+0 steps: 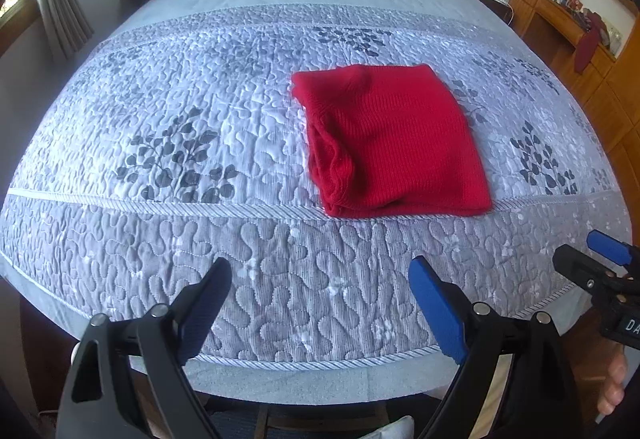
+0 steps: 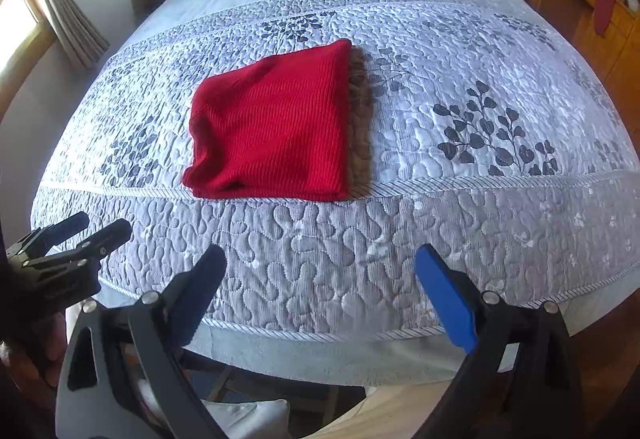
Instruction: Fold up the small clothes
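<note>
Both claws, left (image 1: 320,279) & right (image 2: 320,267), spread wide, empty; folded red knit (image 1: 394,143) on quilt (image 1: 160,111).

We've got a bright red ribbed knit (image 1: 394,143) with a brown fuzzy edge (image 2: 360,119), lying on a pale grey-blue quilt (image 1: 200,111) with dark grey leaf prints and squiggly stitching

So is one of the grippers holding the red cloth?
No, the red cloth lies folded on the bed, and both the left gripper and right gripper hang open, short of it.
</note>
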{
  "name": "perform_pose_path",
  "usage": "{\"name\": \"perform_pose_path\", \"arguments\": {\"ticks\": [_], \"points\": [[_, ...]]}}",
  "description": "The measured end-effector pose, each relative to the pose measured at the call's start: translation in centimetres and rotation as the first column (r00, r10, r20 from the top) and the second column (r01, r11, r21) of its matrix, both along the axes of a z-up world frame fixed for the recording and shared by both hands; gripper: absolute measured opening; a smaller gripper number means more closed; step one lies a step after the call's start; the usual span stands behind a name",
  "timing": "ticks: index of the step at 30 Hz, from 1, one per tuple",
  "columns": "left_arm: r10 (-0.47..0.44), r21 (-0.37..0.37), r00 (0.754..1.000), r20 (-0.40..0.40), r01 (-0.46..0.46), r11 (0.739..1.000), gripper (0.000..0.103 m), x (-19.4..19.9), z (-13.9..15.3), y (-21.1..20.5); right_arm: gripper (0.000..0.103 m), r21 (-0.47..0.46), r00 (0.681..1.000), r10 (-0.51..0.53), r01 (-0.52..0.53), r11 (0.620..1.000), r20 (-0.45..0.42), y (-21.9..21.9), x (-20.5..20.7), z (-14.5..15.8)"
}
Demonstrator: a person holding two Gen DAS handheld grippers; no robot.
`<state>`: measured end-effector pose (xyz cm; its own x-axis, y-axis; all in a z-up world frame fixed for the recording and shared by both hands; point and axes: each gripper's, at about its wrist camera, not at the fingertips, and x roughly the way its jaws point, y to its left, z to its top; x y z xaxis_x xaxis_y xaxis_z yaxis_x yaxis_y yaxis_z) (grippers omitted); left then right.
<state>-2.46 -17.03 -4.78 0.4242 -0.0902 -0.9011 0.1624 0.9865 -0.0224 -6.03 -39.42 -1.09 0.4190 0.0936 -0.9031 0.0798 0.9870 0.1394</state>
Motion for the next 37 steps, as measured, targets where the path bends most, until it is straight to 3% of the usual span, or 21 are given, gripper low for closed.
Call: {"name": "perform_pose_path", "arguments": {"ticks": [32,37], "points": [[0.004,0.031,1.0,0.0,-0.004,1.0,0.09,0.3,-0.4,0.1,0.095,0.008,1.0,0.008,-0.008,1.0,-0.013,-0.1,0.4,-0.9],[-0.002,0.039,1.0,0.03,0.0,0.999,0.09,0.2,0.3,-0.2,0.095,0.02,1.0,-0.018,0.018,1.0,-0.016,-0.8,0.5,-1.3]]}}
